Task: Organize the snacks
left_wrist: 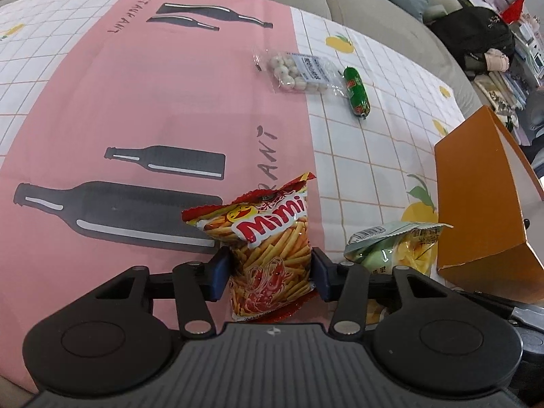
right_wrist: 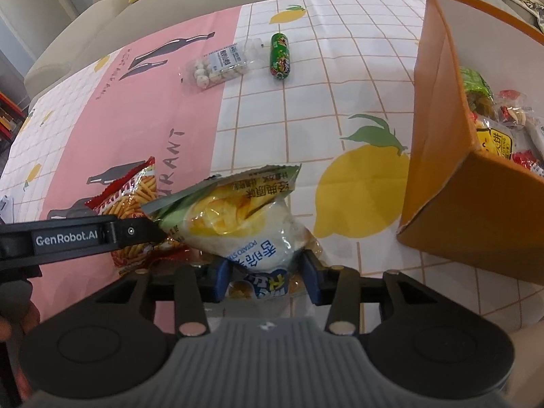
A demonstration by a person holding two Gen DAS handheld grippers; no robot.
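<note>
- Left gripper [left_wrist: 270,272]: blue pads sit on both sides of the Mimi bag [left_wrist: 268,248] and appear to touch it. Whether they press or have let go can't be told from here.
- Mimi bag: red and yellow, shrimp-stick print, standing roughly upright between the left fingers, top tilted toward the far right. It sits at the pink-to-white seam of the tablecloth [left_wrist: 136,95].
- Right gripper [right_wrist: 267,278]: blue pads flank the lower part of the chip bag [right_wrist: 238,224]. Contact looks likely; can't confirm grip versus release.
- Chip bag: white and pale green with yellow chip print, lying tilted, sealed top edge pointing away and left. Just right of the Mimi bag, touching or overlapping it in the right wrist view.
- Left gripper's arm crosses the left side of the right wrist view, over the Mimi bag.
- Orange box [right_wrist: 442,183]: open top, right of the chip bag, near but apart. Several wrapped snacks [right_wrist: 493,129] already inside.
- Far side of the cloth: clear pack of white balls [left_wrist: 299,71] with a label, and a green sausage [left_wrist: 356,91] just right of it, close but not touching. Both well apart from the grippers.
- Beige sofa [left_wrist: 374,10] behind the table.
</note>
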